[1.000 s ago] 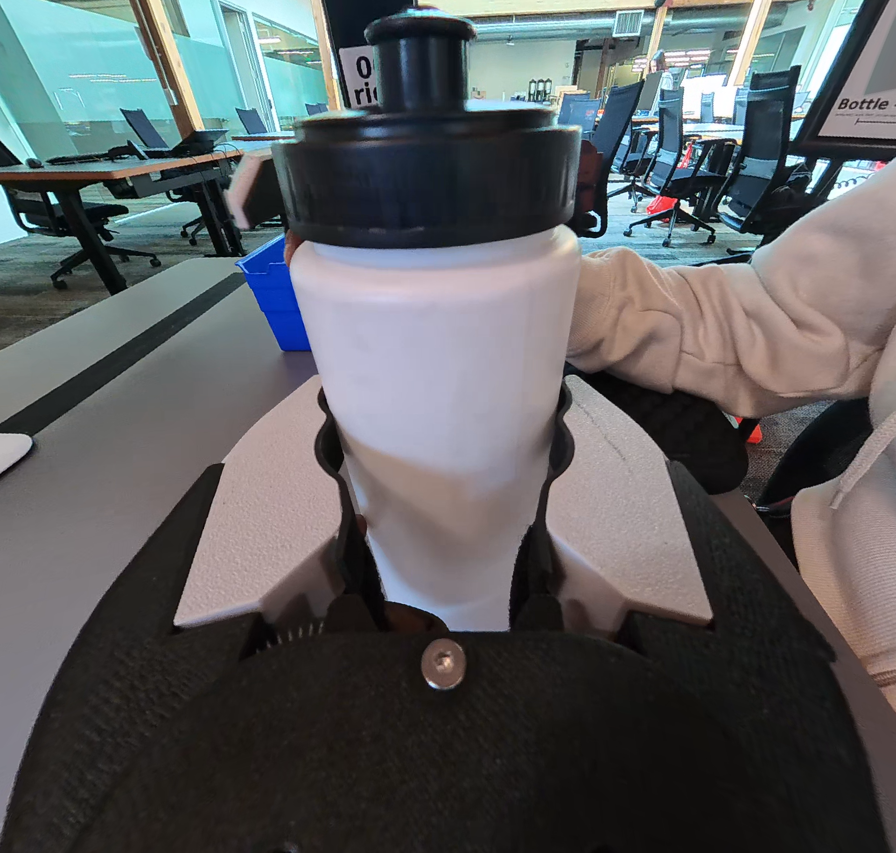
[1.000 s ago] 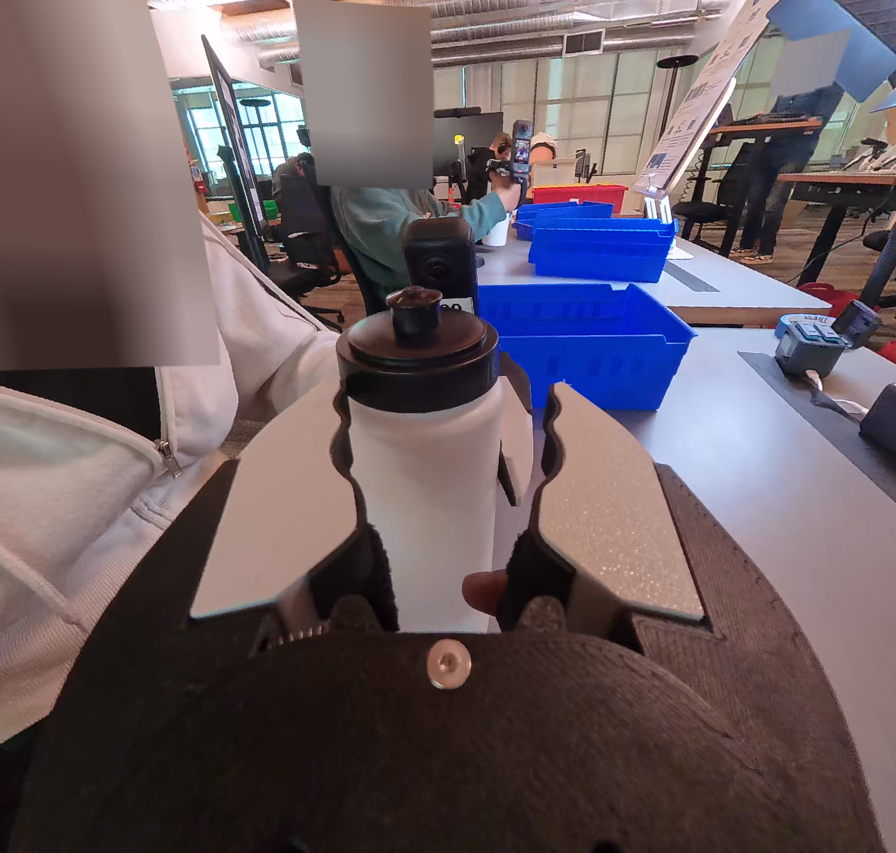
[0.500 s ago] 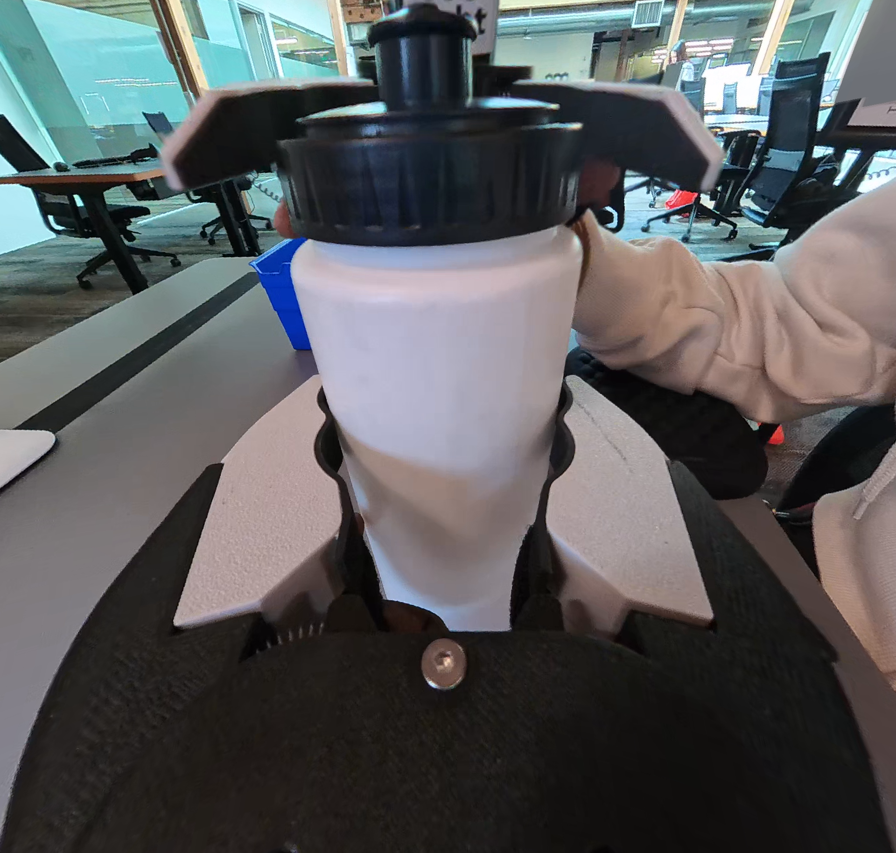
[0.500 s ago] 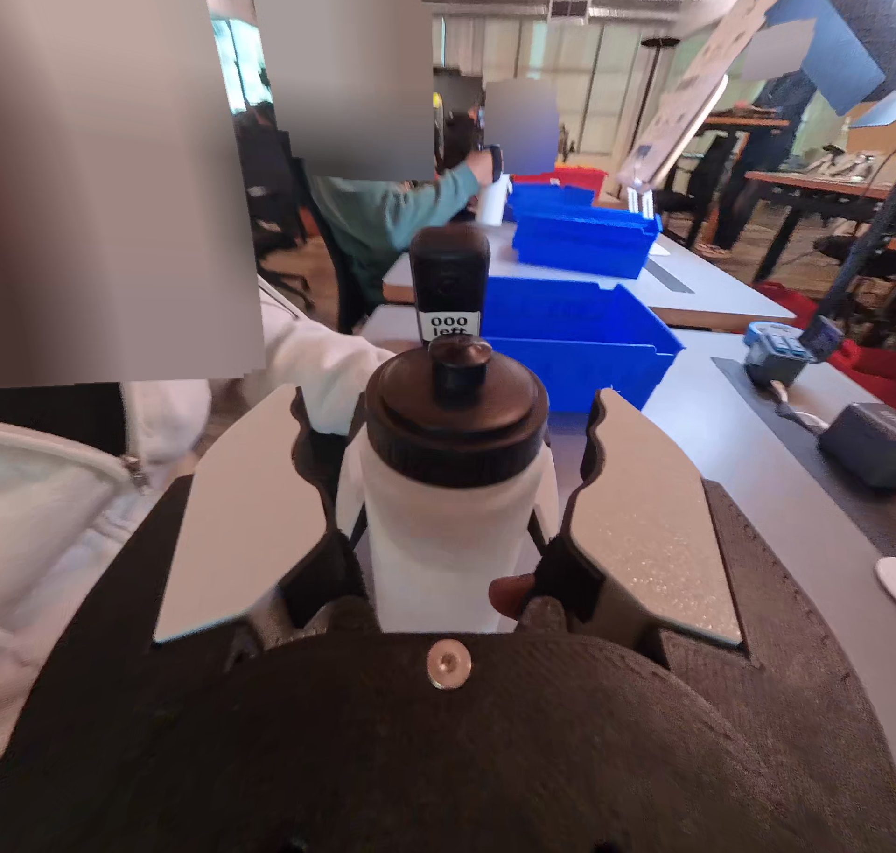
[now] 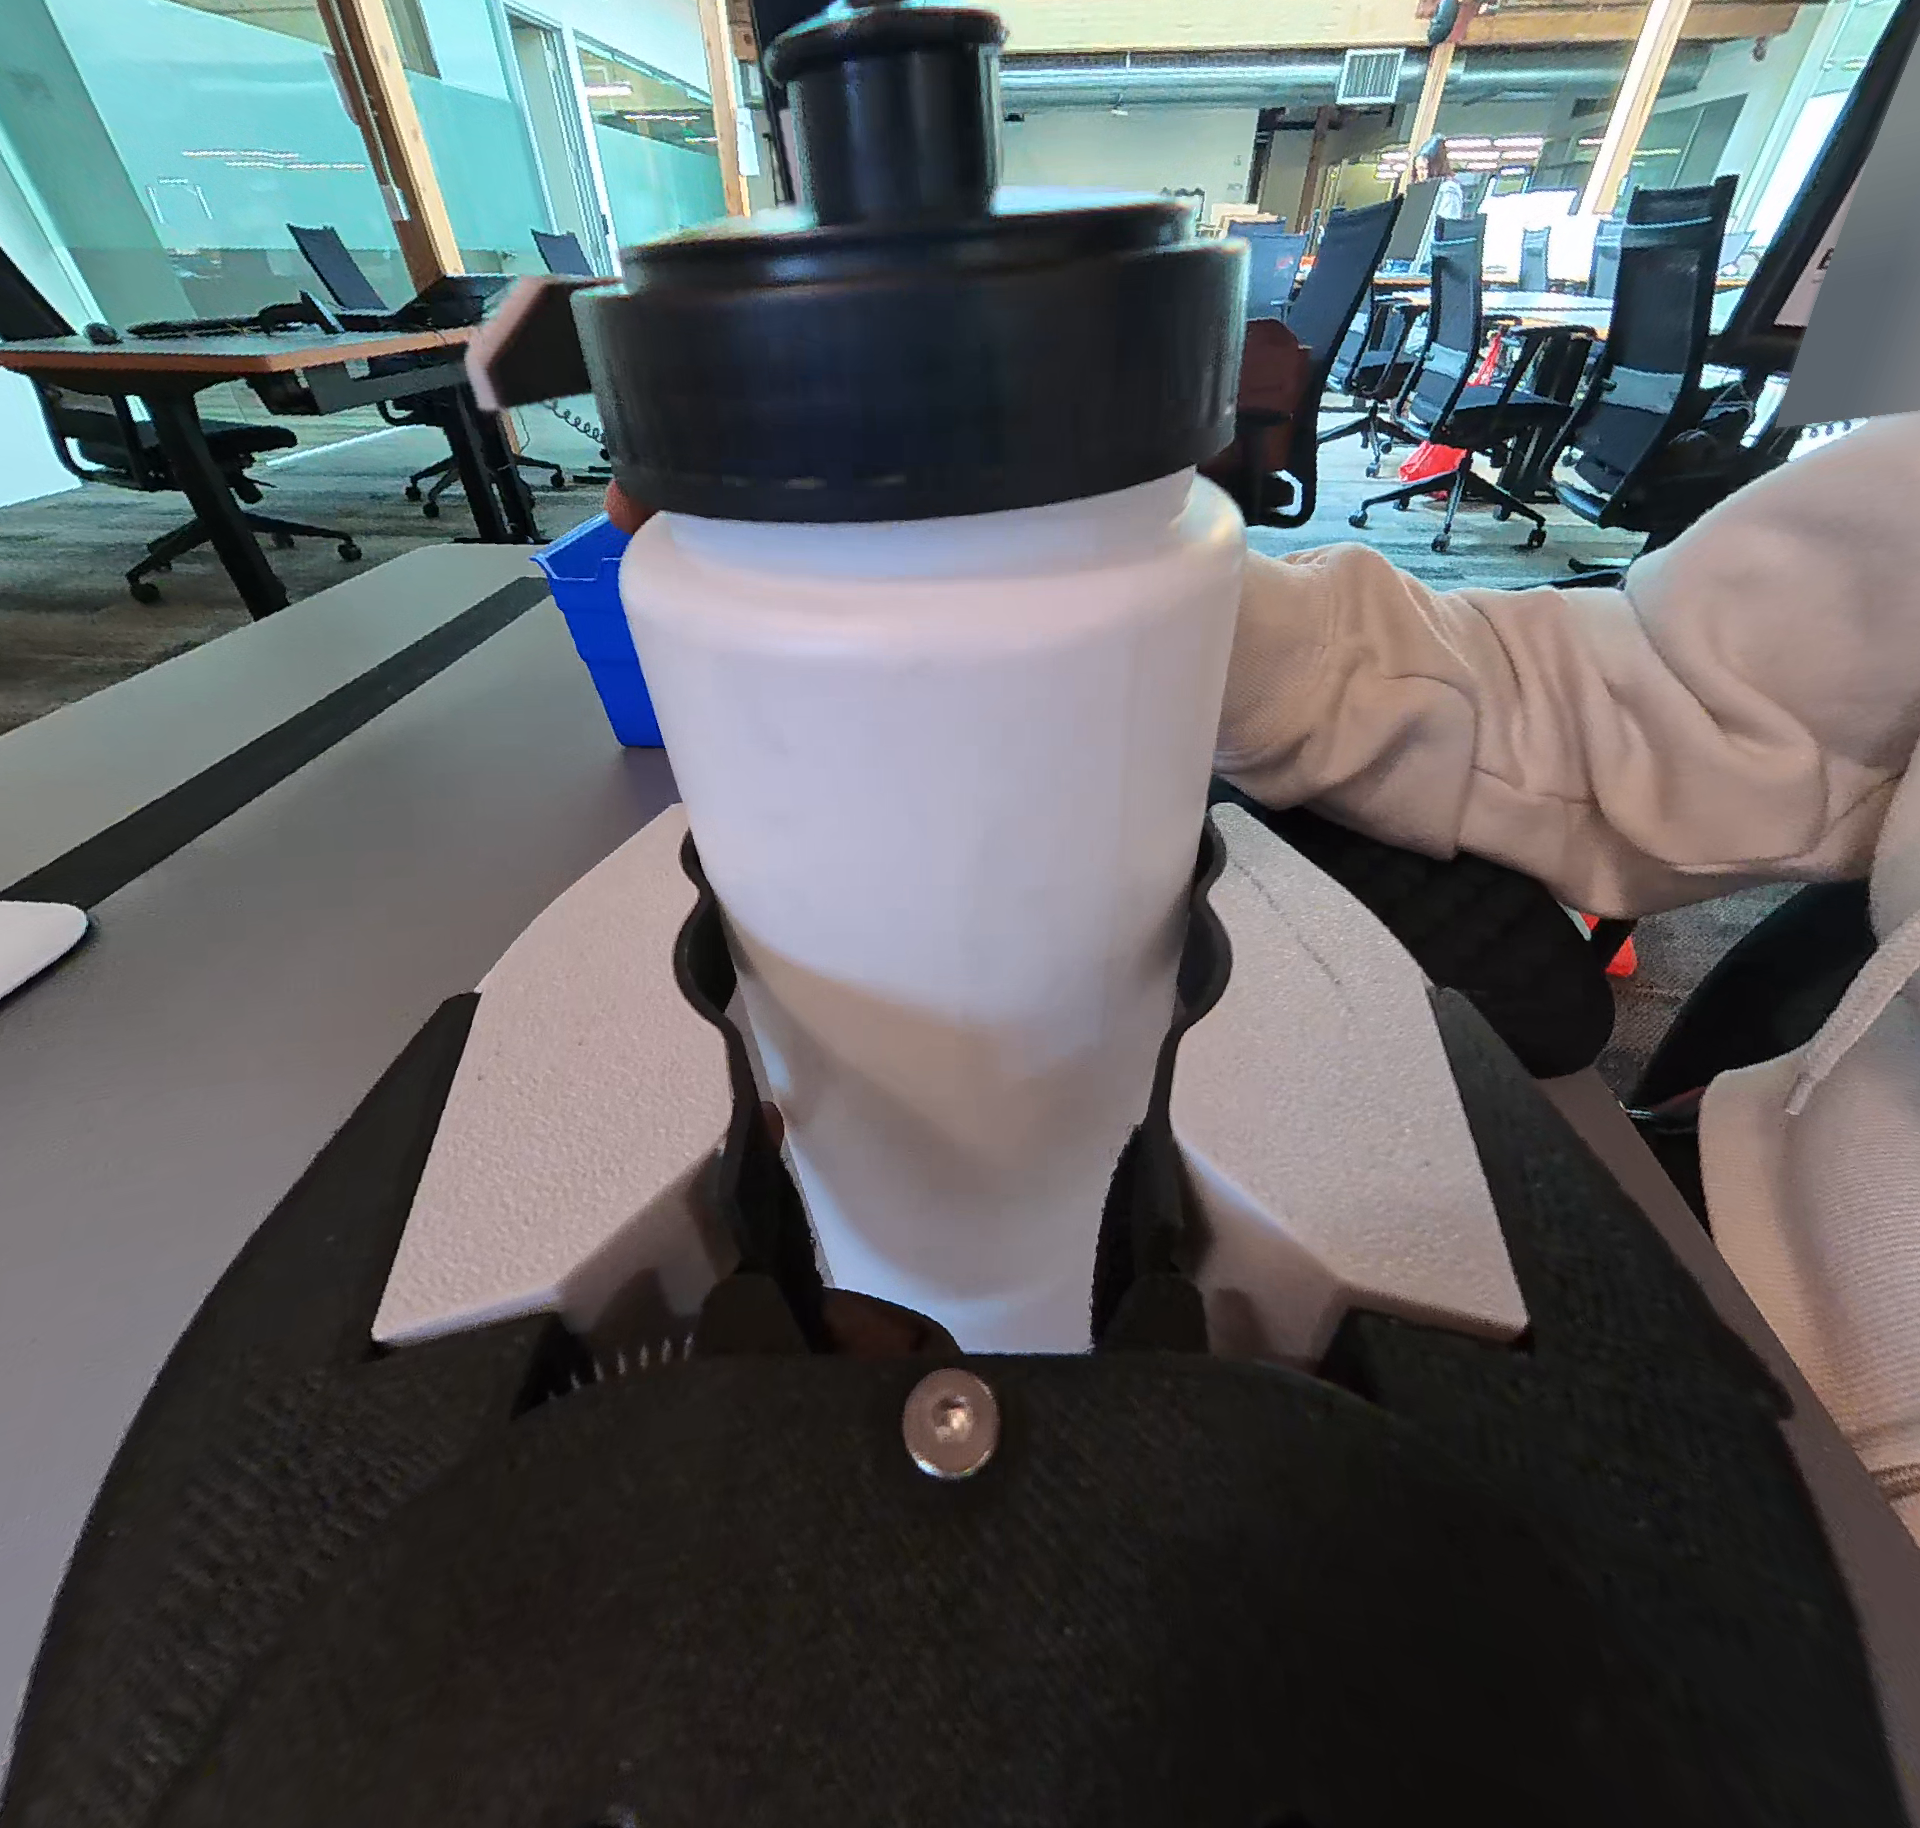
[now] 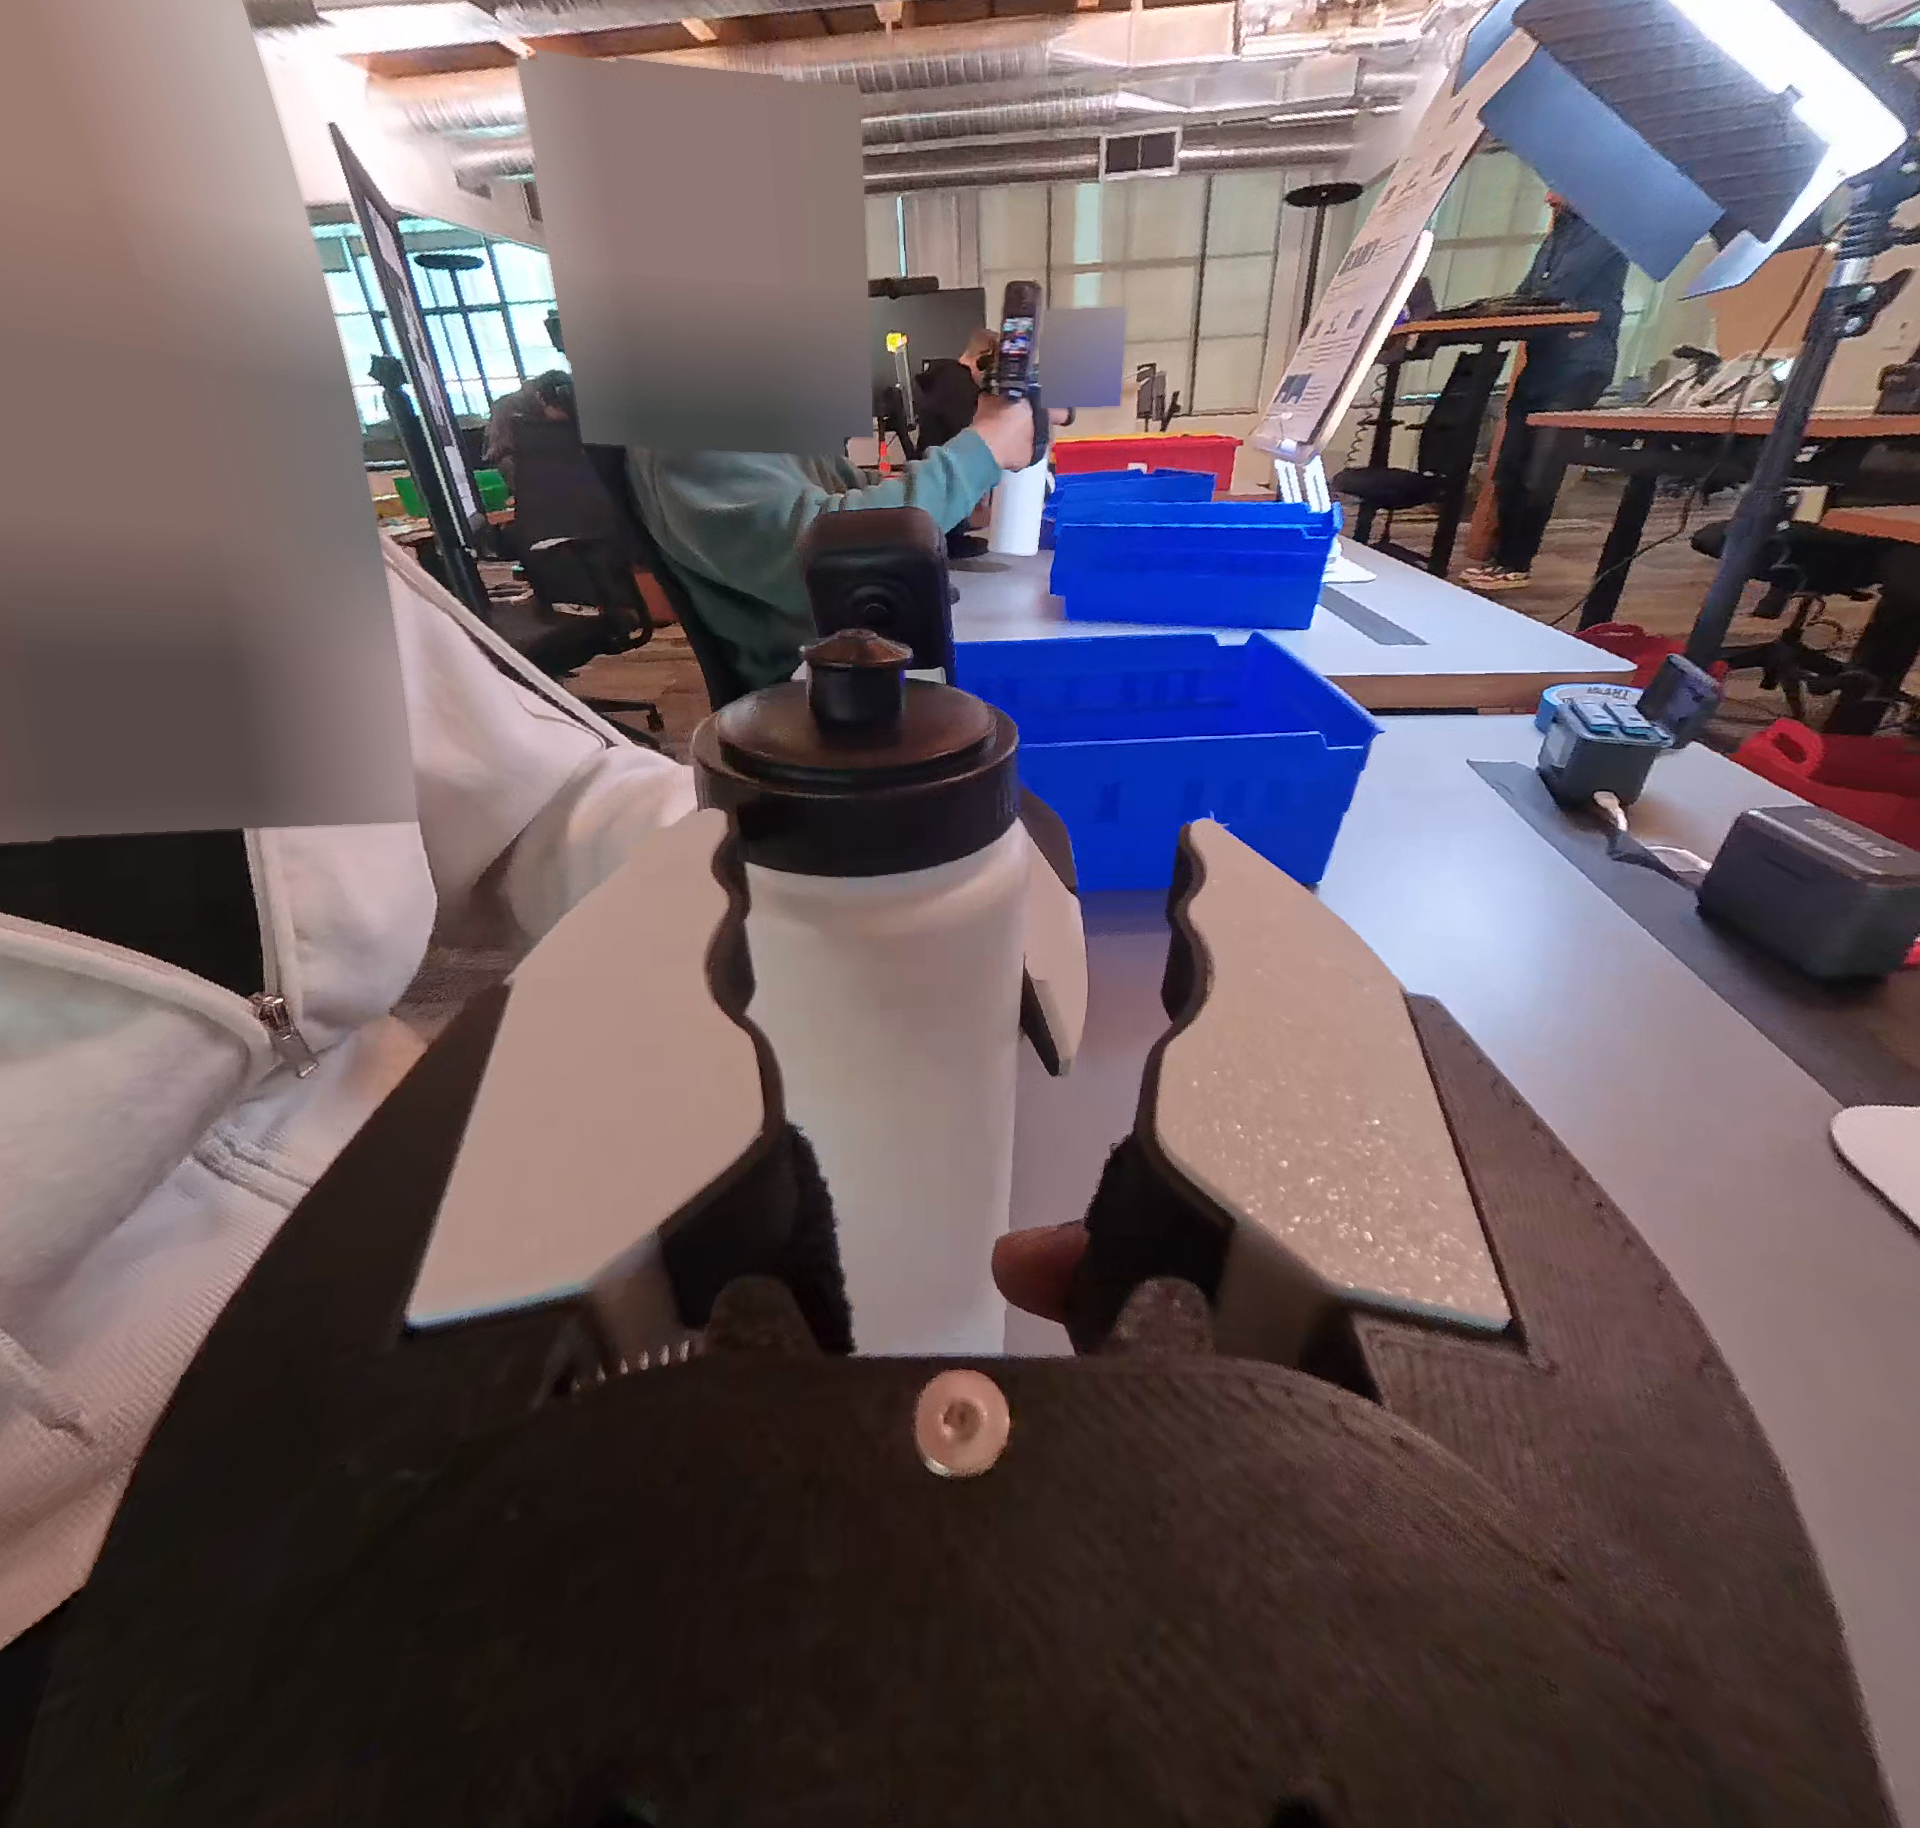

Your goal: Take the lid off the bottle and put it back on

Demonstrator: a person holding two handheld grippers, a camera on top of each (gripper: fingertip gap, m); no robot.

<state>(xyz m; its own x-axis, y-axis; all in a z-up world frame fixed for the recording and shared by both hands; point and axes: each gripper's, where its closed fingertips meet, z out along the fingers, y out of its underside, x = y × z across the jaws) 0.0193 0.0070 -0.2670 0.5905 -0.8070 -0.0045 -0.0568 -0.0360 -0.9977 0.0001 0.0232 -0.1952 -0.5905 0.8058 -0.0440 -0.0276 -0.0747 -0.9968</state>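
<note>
A white bottle [image 5: 935, 791] with a black screw lid [image 5: 904, 376] and pull spout stands upright, lid on. My left gripper [image 5: 951, 843] is shut on the bottle's lower body. In the right wrist view the bottle [image 6: 883, 1030] and lid [image 6: 852, 770] sit between the spread fingers of my right gripper [image 6: 956, 833], which is open. Its left finger lies against the bottle just under the lid, and its right finger stands apart. One right finger tip [image 5: 520, 344] shows beside the lid in the left wrist view. A left gripper finger [image 6: 1055, 957] shows behind the bottle.
A blue bin [image 6: 1164, 770] stands on the grey table [image 6: 1507, 999] just beyond the bottle. A dark box [image 6: 1808, 895] and a small device [image 6: 1600, 750] lie at the right. A person's cream sleeve [image 5: 1507, 718] reaches in from the right. Another person works at the far table. One gripper's finger ends stand about 7 cm off the other's.
My right gripper rose and tipped over the lid half a second ago, then dropped back so its fingertips stand at the lid's lower edge. It stayed open. My left gripper kept hold of the bottle.
</note>
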